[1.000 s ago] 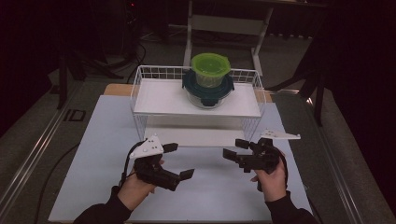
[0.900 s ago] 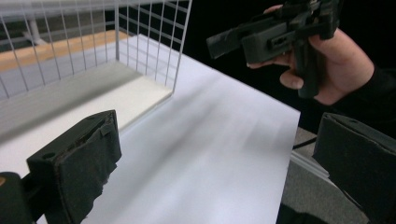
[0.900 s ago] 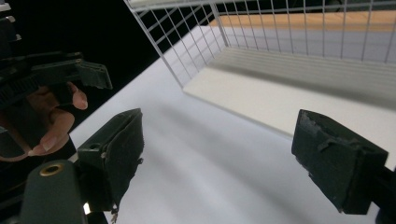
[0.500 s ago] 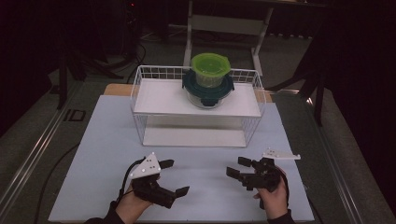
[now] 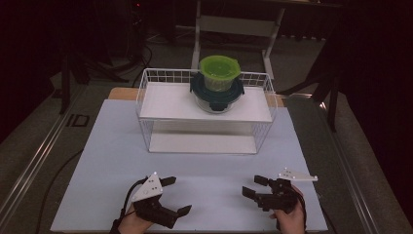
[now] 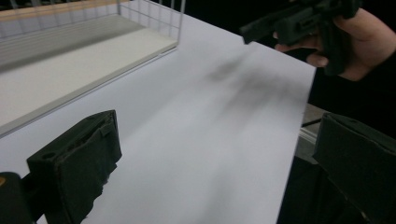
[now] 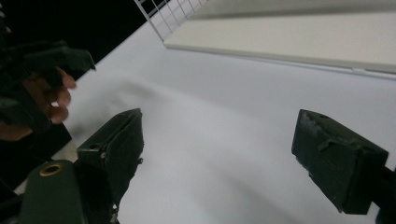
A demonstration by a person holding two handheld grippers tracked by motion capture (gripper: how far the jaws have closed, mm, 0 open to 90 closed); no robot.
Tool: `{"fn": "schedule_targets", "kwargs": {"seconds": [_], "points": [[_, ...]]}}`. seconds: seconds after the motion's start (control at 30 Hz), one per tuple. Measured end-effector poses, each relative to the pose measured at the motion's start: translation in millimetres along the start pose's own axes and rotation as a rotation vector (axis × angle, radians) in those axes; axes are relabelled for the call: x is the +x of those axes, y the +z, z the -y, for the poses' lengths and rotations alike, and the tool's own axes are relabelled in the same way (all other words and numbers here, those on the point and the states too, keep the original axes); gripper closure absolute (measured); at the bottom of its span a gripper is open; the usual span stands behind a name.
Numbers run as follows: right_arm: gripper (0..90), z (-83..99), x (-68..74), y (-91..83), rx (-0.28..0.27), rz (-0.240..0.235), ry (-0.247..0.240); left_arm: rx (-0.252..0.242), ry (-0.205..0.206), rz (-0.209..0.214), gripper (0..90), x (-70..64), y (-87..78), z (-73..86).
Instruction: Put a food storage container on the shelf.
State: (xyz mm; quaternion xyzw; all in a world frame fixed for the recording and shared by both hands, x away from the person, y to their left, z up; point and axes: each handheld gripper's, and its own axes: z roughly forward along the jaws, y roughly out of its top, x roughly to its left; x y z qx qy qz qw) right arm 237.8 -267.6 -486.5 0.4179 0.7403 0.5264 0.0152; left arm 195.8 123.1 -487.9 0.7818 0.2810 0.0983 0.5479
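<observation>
A white wire basket [image 5: 146,109] stands at the middle of the white table sheet [image 5: 112,146]. On its upper shelf sits a green lidded tub [image 5: 218,72] stacked on a clear bowl with a dark teal lid [image 5: 214,95]. My left gripper [image 5: 176,196] hovers low near the table's front edge at the left, open and holding nothing. My right gripper [image 5: 252,185] is level with it at the right, also open and holding nothing. In the left gripper view the jaws [image 6: 215,163] stand wide apart over bare sheet. The right gripper view shows its jaws [image 7: 226,149] spread the same way.
The basket's lower board [image 6: 70,70] lies ahead of both grippers, also seen as the board [image 7: 289,37] in the right gripper view. The right hand's gripper [image 6: 299,18] crosses the left gripper view's top. A metal stand [image 5: 234,24] is behind the table. Dark floor surrounds it.
Both grippers have drawn back toward the table's front edge and lower in the high view. Their jaws stay open. The basket and containers have not moved.
</observation>
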Motion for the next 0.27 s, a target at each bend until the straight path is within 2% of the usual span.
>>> {"fn": "schedule_targets", "kwargs": {"seconds": [0.13, 0.27], "points": [[16.2, 4.6, -1.8, -1.0, 0.016, 0.017, -0.007, 0.001, 0.003, -0.004, 0.4, 0.5, -1.3, 2.0], [16.1, 4.7, -3.9, -2.2, -0.002, 0.031, -0.014, -0.001, 0.002, -0.001, 0.4, 2.1, -0.8, 4.2]]}}
